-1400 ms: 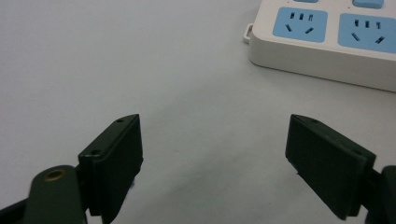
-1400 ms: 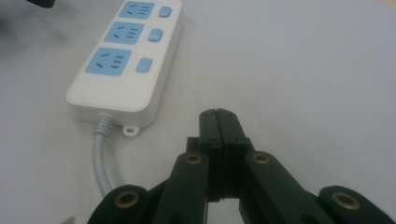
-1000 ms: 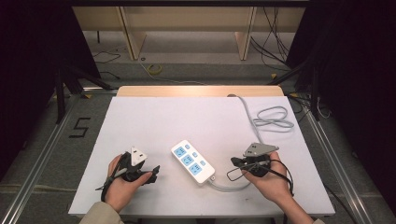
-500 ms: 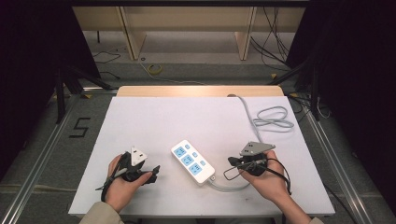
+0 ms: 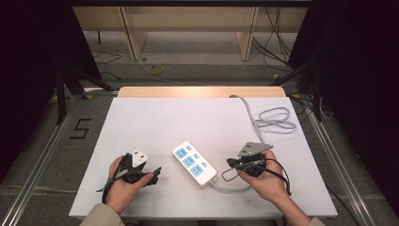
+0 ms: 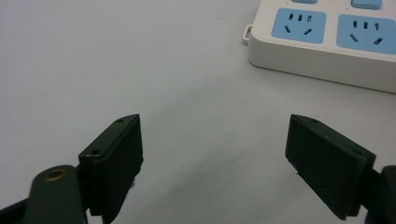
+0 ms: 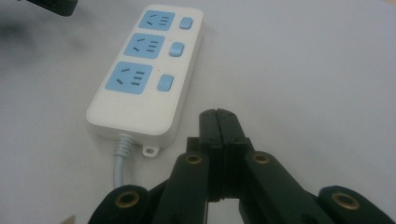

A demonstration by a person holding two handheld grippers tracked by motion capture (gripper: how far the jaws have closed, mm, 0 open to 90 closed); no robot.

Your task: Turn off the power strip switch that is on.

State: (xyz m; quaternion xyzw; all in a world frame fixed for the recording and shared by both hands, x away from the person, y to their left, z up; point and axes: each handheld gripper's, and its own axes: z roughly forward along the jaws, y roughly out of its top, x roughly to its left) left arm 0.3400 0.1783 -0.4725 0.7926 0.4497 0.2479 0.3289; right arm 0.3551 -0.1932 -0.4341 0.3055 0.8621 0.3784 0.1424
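Observation:
A white power strip (image 5: 194,162) with three blue sockets and blue switches lies at the table's front centre. Its grey cable (image 5: 275,117) runs off to the right and coils at the back right. To the strip's left is my left gripper (image 5: 154,173), pointing at it. Its jaws stand wide open (image 6: 219,158) over bare table, with the strip's corner (image 6: 327,42) just beyond them. From the right, my right gripper (image 5: 230,163) points at the strip's cable end. Those jaws are shut (image 7: 218,122) with nothing between them, a short way from the strip (image 7: 149,70).
The white table (image 5: 188,117) has a wooden strip along its far edge. Beyond it are wooden legs and loose cables on the floor. Metal rails run along both sides of the table.
The right gripper has edged slightly left toward the power strip. The left gripper and the strip have kept still.

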